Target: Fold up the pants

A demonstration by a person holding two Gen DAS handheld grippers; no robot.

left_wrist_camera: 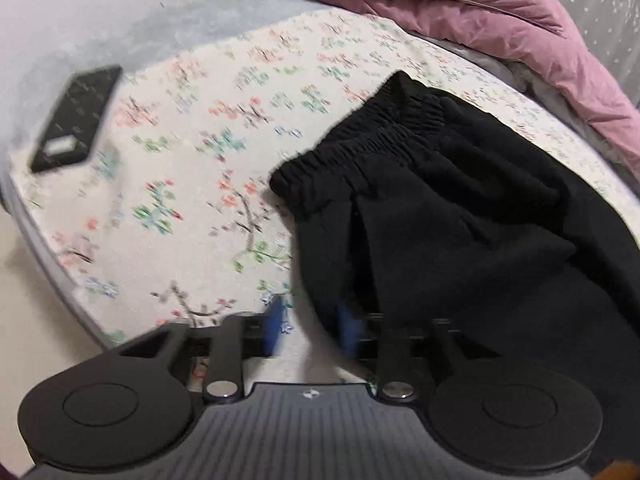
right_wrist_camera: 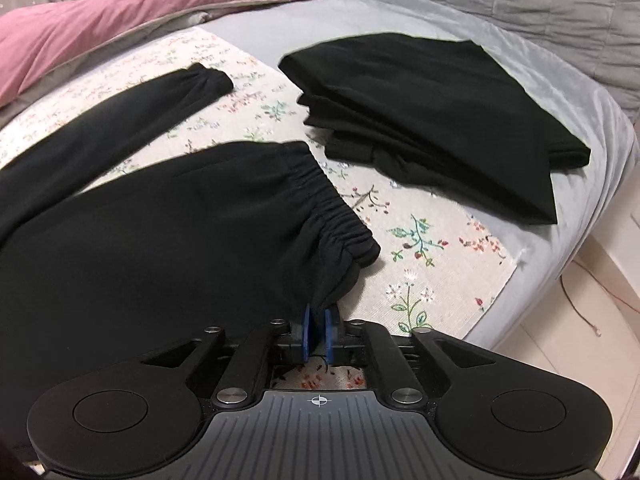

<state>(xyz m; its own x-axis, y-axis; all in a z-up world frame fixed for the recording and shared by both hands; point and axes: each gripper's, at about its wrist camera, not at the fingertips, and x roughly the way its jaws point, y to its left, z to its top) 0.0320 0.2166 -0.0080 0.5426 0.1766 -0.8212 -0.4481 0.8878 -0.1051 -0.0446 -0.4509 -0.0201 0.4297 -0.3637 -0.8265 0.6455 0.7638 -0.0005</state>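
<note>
Left claw [left_wrist_camera: 308,330] parted beside pants [left_wrist_camera: 460,216] (remote [left_wrist_camera: 76,120] well apart)

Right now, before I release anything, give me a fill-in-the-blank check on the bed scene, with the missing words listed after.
1. The unfolded black pants lie on a cloth printed with ____.
2. The folded black garment rests partly on the ____ bedsheet.
3. The crumpled quilt at the far side of the bed is ____.
4. The flat black rectangular device shows only in the ____ wrist view.

Missing words: flowers; grey; pink; left
</note>
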